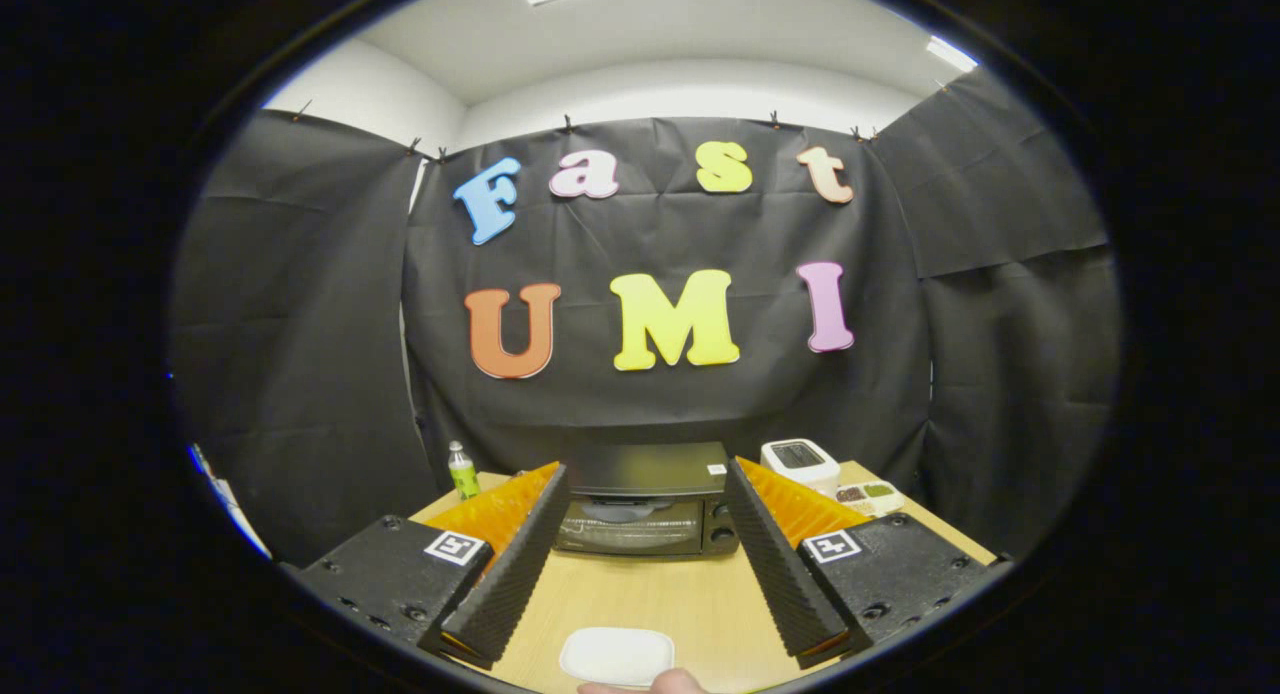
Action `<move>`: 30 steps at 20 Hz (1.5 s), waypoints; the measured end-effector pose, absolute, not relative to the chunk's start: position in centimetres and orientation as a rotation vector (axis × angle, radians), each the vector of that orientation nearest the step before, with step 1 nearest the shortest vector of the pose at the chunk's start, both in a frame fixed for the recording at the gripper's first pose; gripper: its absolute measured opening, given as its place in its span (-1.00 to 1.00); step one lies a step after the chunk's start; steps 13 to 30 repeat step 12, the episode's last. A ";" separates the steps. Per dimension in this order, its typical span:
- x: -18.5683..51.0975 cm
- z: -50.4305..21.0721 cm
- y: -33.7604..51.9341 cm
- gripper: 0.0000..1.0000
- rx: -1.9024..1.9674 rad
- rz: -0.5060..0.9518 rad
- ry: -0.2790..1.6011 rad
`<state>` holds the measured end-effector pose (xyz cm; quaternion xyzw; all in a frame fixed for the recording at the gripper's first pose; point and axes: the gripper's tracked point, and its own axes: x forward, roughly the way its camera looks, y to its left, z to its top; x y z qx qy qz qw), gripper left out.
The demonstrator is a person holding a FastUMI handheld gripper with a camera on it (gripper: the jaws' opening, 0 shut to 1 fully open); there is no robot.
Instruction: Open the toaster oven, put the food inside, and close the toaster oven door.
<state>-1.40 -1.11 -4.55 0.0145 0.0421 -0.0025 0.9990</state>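
The toaster oven (645,502), a black box with a dark glass door and two round knobs down its right side, stood at the far end of the pale wooden table (650,599), hard against the black cloth wall. Its door was shut, and glare on the glass made the inside hard to make out beyond a wire rack. The gripper (640,564) hung above the near part of the table with its two ribbed fingers spread wide and holding nothing, so that the toaster oven showed between them and well beyond their tips. Right of the toaster oven sat a white, rounded-square device (800,461) with a dark screen on top, and just in front of that a small tray (868,496) of dark and green bits, partly hidden by the right finger. Left of the toaster oven stood a small clear bottle with a green label (462,471). Well in front of the toaster oven, near the table's closest edge, lay a flat white rounded-rectangle dish (617,656); whether it held food could not be told. A fingertip (650,684) of a person, cut off below, touched its near rim.
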 end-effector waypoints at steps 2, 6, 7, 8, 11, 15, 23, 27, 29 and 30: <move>-1.1 -4.9 -1.0 1.00 0.036 -0.002 0.093; -0.7 -5.6 -0.9 1.00 0.050 0.000 0.100; -0.5 -5.9 -0.8 1.00 0.045 0.001 0.108; -0.3 -6.2 -0.8 1.00 0.040 0.001 0.115; 0.0 -6.8 -0.8 1.00 0.044 -0.001 0.131; 0.1 -6.8 -0.9 1.00 0.050 -0.003 0.133; 0.1 -6.8 -0.9 1.00 0.050 -0.003 0.133; 0.1 -6.8 -0.9 1.00 0.050 -0.003 0.133; 0.1 -6.8 -0.9 1.00 0.050 -0.003 0.133; 0.1 -6.8 -0.9 1.00 0.050 -0.003 0.133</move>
